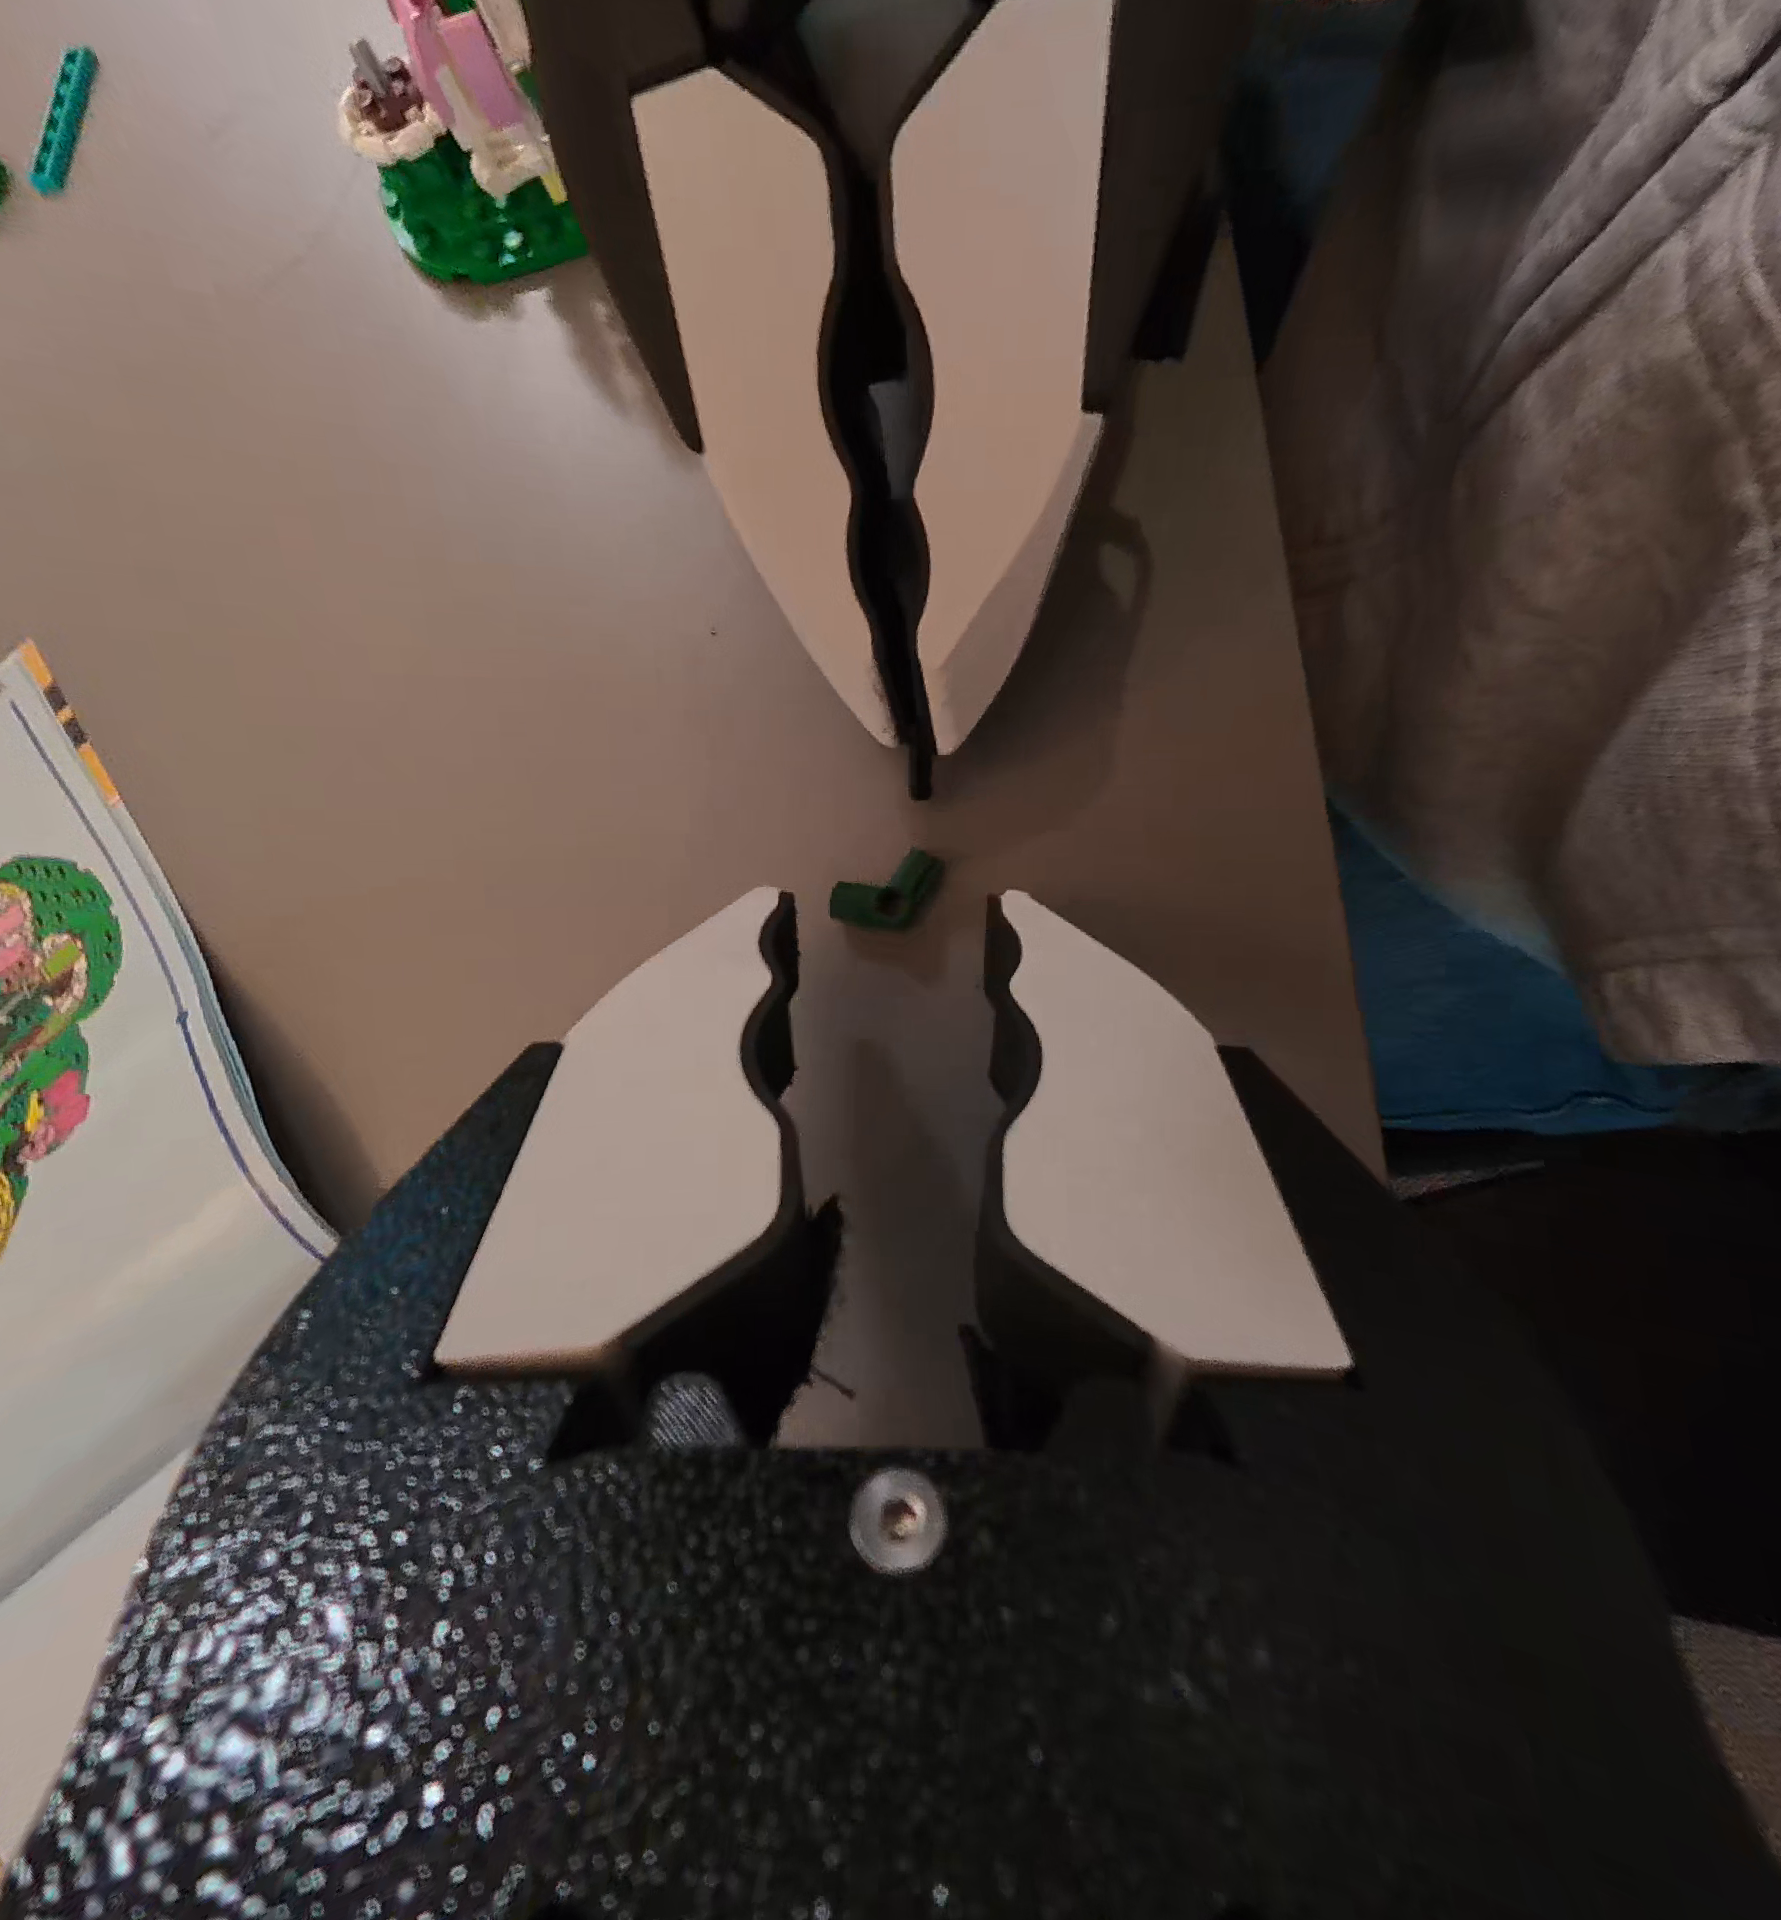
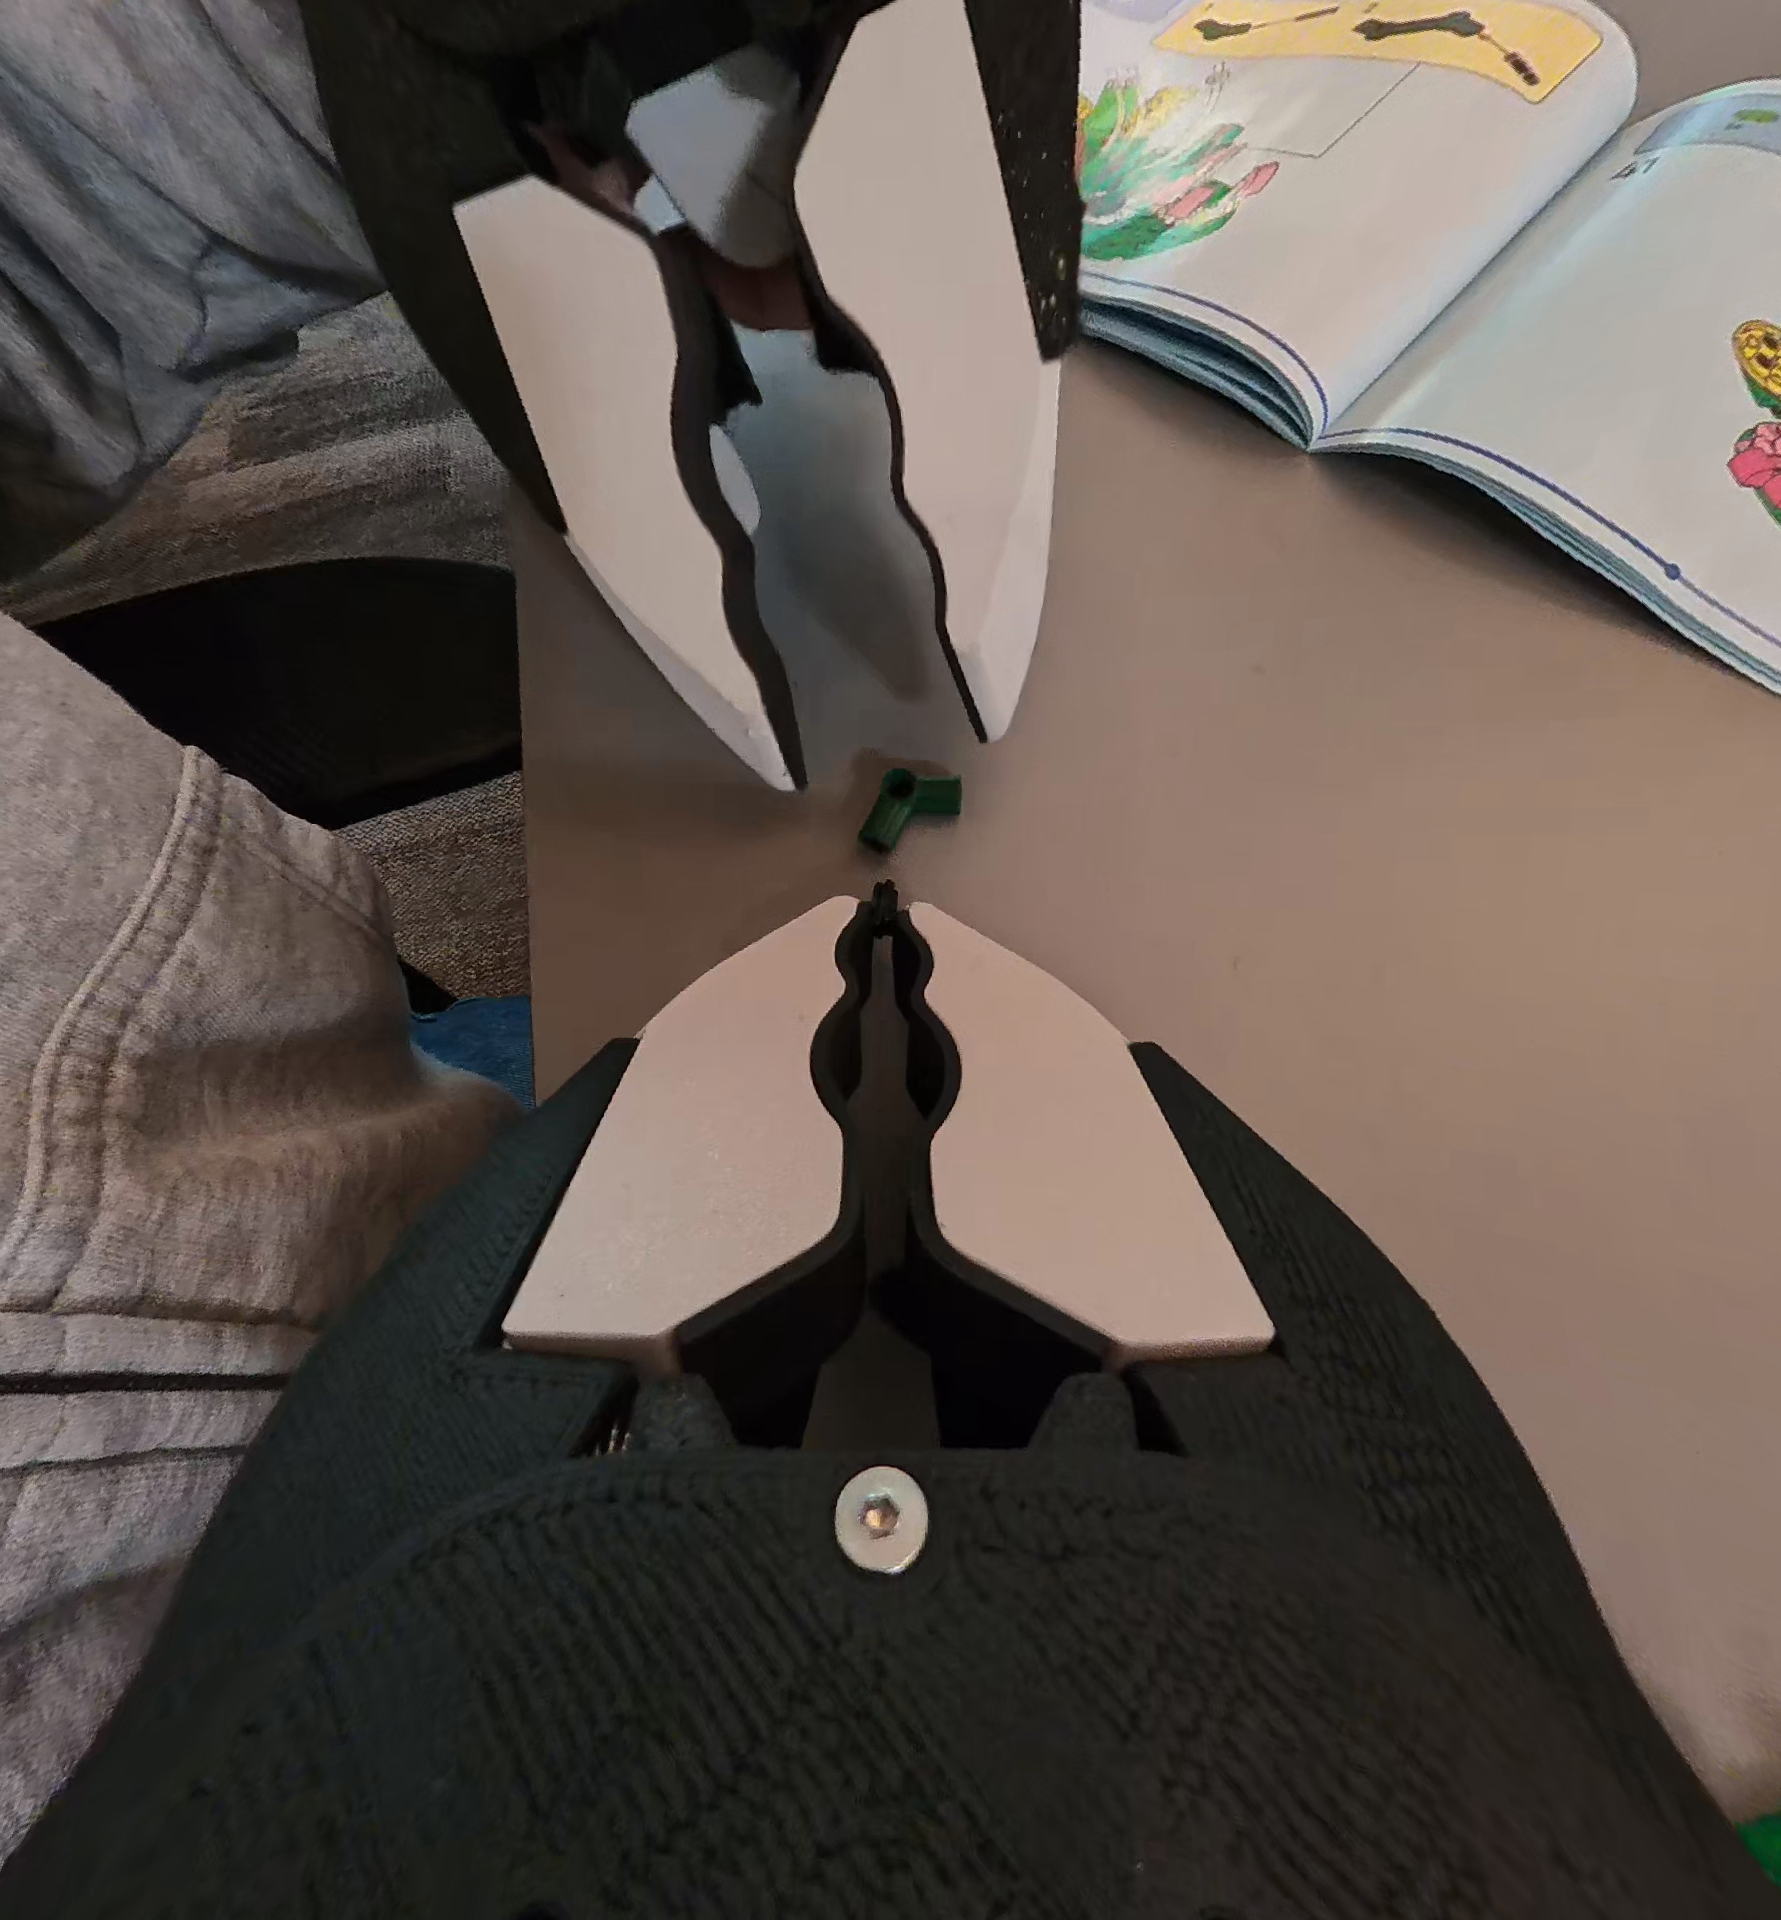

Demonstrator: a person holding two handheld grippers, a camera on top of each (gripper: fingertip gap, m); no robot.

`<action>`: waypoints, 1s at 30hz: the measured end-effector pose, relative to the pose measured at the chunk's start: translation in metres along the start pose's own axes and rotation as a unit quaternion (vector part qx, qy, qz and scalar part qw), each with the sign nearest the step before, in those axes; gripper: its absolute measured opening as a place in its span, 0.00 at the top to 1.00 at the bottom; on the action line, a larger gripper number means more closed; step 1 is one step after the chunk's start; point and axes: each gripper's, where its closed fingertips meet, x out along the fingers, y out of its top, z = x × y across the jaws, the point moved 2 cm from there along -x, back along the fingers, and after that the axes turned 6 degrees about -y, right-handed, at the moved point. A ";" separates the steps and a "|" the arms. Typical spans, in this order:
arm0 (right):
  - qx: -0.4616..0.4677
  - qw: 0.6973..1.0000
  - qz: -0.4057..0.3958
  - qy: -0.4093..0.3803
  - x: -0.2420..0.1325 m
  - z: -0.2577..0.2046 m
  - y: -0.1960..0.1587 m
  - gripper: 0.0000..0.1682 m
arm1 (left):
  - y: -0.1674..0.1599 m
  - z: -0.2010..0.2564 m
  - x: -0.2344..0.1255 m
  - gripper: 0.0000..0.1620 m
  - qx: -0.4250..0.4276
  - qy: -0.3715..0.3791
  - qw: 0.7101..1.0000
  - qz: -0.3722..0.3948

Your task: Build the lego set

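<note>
Left gripper [image 1: 891,909] parted near green connector [image 1: 884,891], right gripper [image 2: 891,896] pinching black pin [image 2: 884,896], booklet [image 2: 1488,343] beside.

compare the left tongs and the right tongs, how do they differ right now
The left tongs stand open with a clear gap; the right tongs are shut, pinching a thin black piece at the tips. The left tongs hold nothing, with the green connector lying on the table just ahead. Both have pale fingers with wavy black inner edges and point at each other across that connector.
</note>
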 end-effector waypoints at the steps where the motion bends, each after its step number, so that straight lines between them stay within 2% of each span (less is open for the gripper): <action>1: -0.001 1.000 0.001 -0.003 -0.001 0.000 0.000 0.99 | 0.000 0.001 0.002 0.78 0.009 0.001 1.000 -0.006; 6: -0.005 1.000 0.005 -0.008 -0.005 0.000 -0.002 0.99 | -0.004 0.005 0.006 0.77 0.020 -0.016 0.999 -0.041; 9: -0.006 1.000 0.009 -0.006 -0.007 -0.002 -0.002 0.98 | -0.007 0.010 0.002 0.80 0.019 -0.037 0.997 -0.059; 11: -0.007 1.000 0.012 -0.006 -0.008 -0.003 -0.002 0.98 | -0.006 0.007 0.000 0.83 0.025 -0.024 0.998 -0.060; 14: -0.006 1.000 0.016 -0.004 -0.008 -0.004 -0.002 0.98 | 0.001 0.000 0.000 0.78 0.048 -0.002 0.998 -0.038; 18: -0.006 1.000 0.018 -0.001 -0.009 -0.004 -0.001 0.98 | 0.001 0.001 0.006 0.73 0.081 -0.030 0.994 -0.059; 22: -0.010 1.000 0.020 -0.003 -0.011 -0.005 -0.001 0.98 | -0.003 0.004 0.006 0.74 0.044 -0.066 0.993 -0.088; 25: -0.010 1.000 0.022 -0.003 -0.013 -0.004 0.000 0.98 | -0.008 0.012 0.003 0.79 0.016 -0.101 0.989 -0.105; 30: -0.009 1.000 0.026 -0.001 -0.013 -0.004 0.001 0.98 | -0.003 0.006 0.002 0.77 0.040 -0.067 0.993 -0.085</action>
